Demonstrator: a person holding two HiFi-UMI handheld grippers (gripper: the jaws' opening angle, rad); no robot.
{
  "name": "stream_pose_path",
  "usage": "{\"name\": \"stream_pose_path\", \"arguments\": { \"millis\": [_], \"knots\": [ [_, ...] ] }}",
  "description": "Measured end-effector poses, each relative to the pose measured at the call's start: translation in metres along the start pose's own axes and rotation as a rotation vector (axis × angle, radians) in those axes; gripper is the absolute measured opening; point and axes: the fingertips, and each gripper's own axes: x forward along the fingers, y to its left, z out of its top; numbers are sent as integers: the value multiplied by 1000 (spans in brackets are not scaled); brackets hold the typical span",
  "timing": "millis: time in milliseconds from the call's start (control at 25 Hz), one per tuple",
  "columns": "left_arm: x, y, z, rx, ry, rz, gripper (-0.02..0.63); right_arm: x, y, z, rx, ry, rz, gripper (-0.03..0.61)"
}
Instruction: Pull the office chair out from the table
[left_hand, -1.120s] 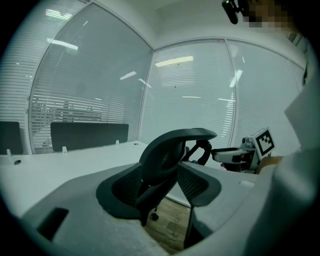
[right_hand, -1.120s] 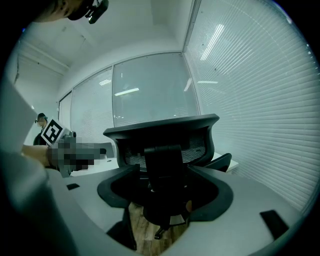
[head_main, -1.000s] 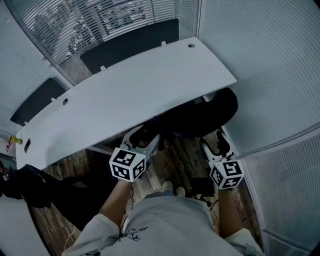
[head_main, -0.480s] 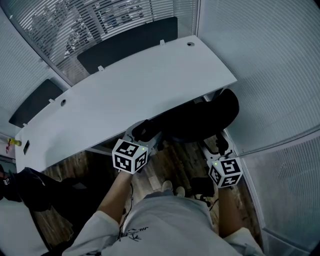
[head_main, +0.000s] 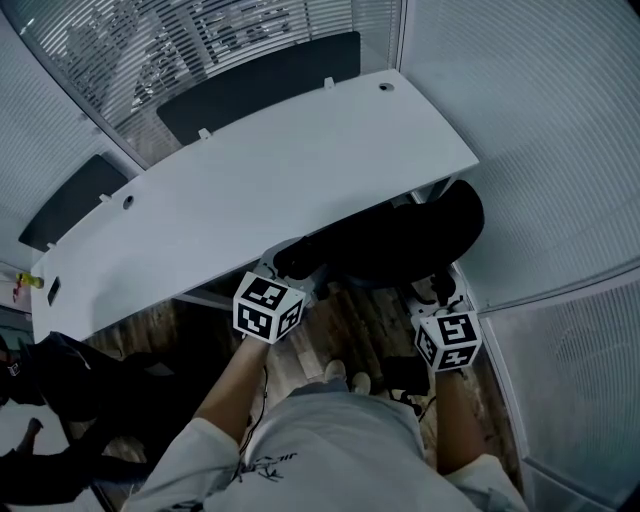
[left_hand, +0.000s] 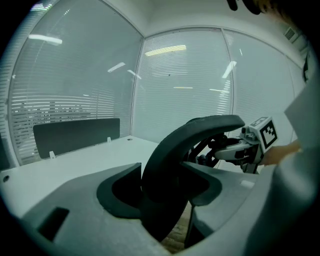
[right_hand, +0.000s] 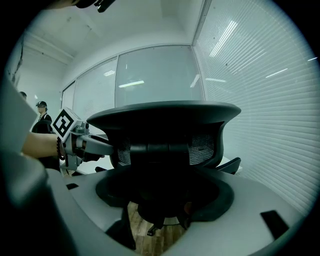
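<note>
A black office chair (head_main: 400, 238) is tucked under the right end of the white table (head_main: 250, 190), with only its backrest showing in the head view. My left gripper (head_main: 297, 268) reaches the backrest's left edge. In the left gripper view that curved rim (left_hand: 170, 165) lies between the jaws, which are closing around it. My right gripper (head_main: 441, 289) is at the backrest's right side. In the right gripper view the backrest (right_hand: 165, 135) fills the space ahead of the wide-open jaws, and the left gripper (right_hand: 82, 142) shows at its far edge.
Glass walls with blinds close in the table on the far and right sides. Dark screen panels (head_main: 260, 85) stand behind the table. Another black chair (head_main: 70, 400) sits at the lower left on the wood floor. The person's feet (head_main: 345, 378) are just behind the chair.
Both grippers have moved forward toward the chair's backrest; the left one went farther and its jaws now straddle the left rim. The chair has not moved.
</note>
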Motion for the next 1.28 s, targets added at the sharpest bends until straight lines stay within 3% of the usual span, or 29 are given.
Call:
{"name": "stream_pose_path", "arguments": {
  "millis": [1280],
  "knots": [
    [-12, -28, -10, -37, 27, -31, 239, -32, 4, -11, 5, 17, -15, 275]
  ]
}}
